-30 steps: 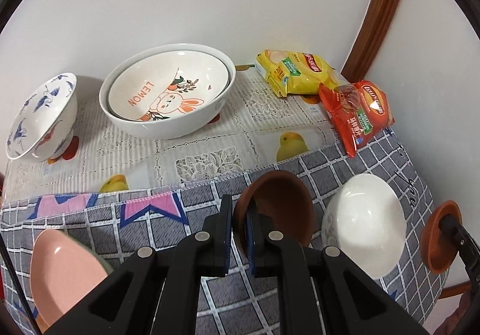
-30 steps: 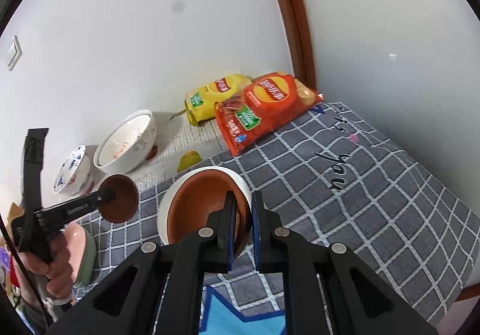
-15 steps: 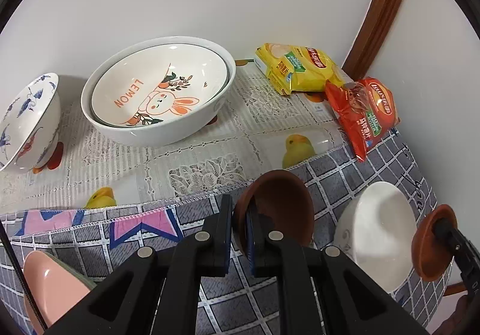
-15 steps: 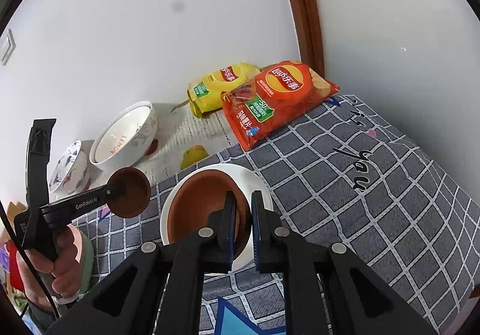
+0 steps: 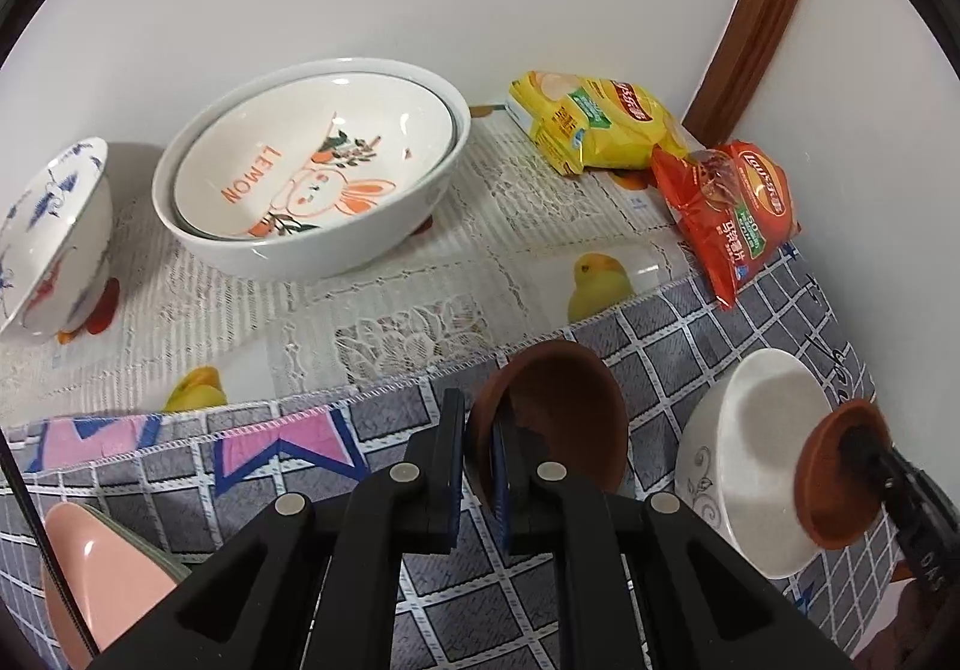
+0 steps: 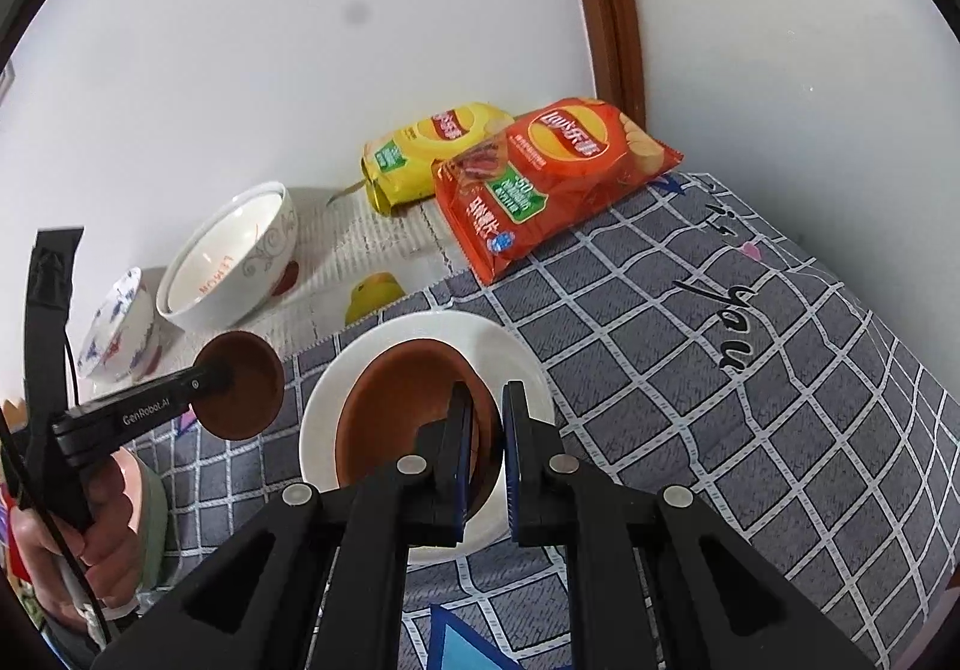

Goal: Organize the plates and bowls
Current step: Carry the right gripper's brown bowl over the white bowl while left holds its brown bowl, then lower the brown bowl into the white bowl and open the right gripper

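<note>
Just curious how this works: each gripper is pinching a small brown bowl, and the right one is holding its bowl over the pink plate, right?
Not quite. The right gripper holds its brown bowl over the white bowl, not a pink plate, as the right wrist view shows. The left gripper does pinch the other brown bowl.

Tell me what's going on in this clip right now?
A person holds a gripper in each hand, each clamped on the rim of a small brown bowl. The right gripper holds its brown bowl over or inside the white bowl on the grey checked cloth. The left gripper holds the other brown bowl in the air nearby.
</note>
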